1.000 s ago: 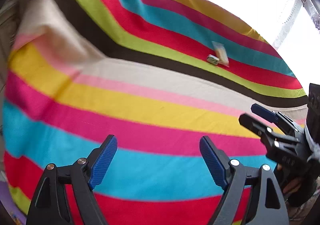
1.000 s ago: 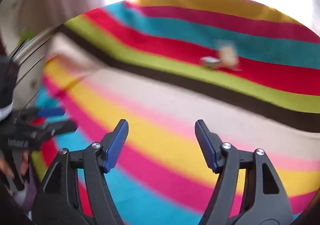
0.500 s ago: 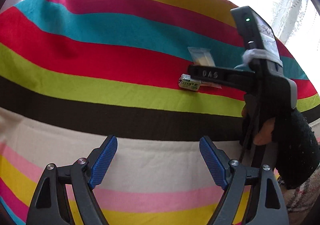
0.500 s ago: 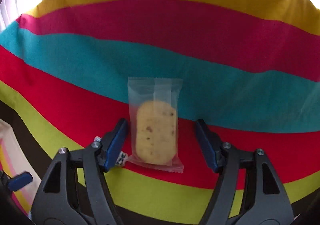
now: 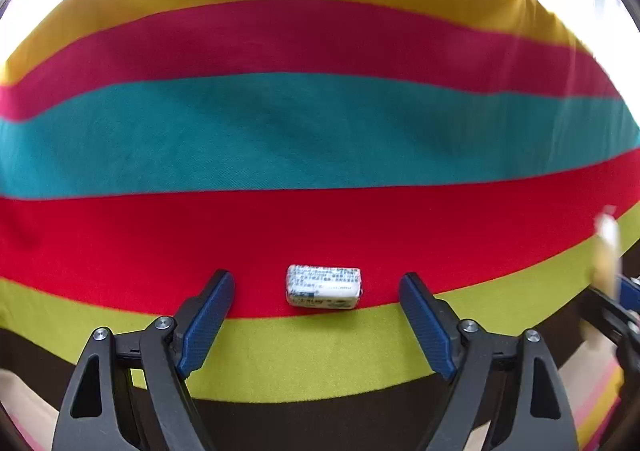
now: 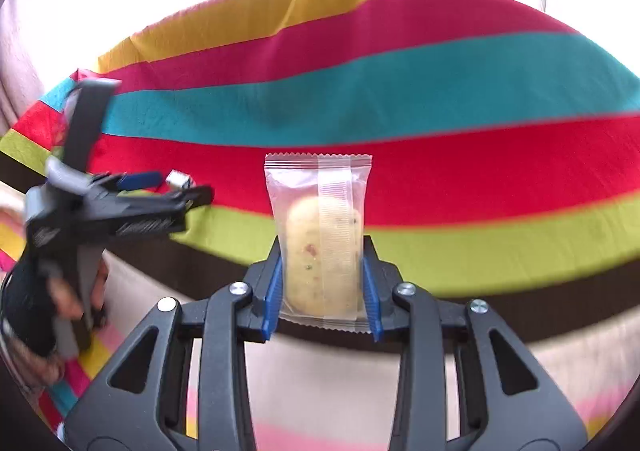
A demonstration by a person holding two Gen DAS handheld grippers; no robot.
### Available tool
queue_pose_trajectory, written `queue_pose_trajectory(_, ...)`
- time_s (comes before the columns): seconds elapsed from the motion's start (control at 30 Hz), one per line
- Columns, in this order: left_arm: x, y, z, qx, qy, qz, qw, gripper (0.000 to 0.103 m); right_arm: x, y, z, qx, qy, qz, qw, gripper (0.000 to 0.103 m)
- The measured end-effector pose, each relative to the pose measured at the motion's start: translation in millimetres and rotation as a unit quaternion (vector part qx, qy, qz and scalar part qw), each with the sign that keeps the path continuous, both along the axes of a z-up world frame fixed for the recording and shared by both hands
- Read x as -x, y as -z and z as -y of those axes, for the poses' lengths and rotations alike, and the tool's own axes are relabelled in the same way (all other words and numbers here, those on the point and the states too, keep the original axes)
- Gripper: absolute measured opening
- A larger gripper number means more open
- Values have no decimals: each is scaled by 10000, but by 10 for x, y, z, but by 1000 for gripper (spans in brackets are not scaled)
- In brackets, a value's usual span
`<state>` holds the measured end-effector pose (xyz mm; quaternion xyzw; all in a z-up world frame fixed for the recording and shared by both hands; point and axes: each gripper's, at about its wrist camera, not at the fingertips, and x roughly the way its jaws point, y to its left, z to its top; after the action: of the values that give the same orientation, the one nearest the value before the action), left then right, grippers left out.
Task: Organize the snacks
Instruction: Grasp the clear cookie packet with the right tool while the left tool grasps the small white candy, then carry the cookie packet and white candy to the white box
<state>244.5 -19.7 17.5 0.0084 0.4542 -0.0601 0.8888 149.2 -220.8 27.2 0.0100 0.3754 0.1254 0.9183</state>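
Right gripper pinching a clear-wrapped cookie packet; left gripper spread around a small wrapped candy.

The cookie packet stands upright between the blue pads, which have just been closing and now press its two sides: a see-through wrapper with zigzag-cut ends and a ribbed centre seam, and a pale oval biscuit flecked red and green inside. Its lower edge hangs below the pads, at 6 o'clock. The candy is a small white block with print too fine to read, lying on the striped cloth where red meets lime, between the left jaws, which have just been narrowing but touch nothing. At 3 o'clock in the left view the packet is only a blur, cut by the frame edge. At 9 o'clock in the right view, a gloved hand holds the left gripper.
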Motion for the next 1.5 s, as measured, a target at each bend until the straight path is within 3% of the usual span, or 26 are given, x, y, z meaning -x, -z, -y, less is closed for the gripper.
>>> queue_pose_trajectory(0.03,54,-28,-4,74,20,35,10000,51,57,-16,14,-76,43,-18,10000,38)
queue_pose_trajectory(0.07,137,-58,-19,161,55,11,9999,34,152,-32,28,-164,100,-35,9998,38)
queue_pose_trajectory(0.13,326,-76,-39,390,119,-129,9991,34,370,-59,50,-320,108,-73,9994,38)
queue_pose_trajectory(0.27,936,-169,-91,393,195,-100,9990,34,788,-51,0,-547,28,-248,9982,38)
queue_pose_trajectory(0.57,2293,-303,-168,396,298,-251,9985,34,1813,16,-203,-454,-374,-537,9968,38)
queue_pose_trajectory(0.77,3013,-359,-233,455,258,-236,9984,34,2210,110,-390,-416,-646,-561,9955,38)
queue_pose_trajectory(1.17,3672,-384,-530,439,-10,-104,9990,34,2647,-48,-1065,-174,-1524,-432,9872,38)
queue_pose_trajectory(1.5,4200,-553,-1226,299,-421,62,9986,34,2925,-159,-1925,182,-2418,-248,9698,38)
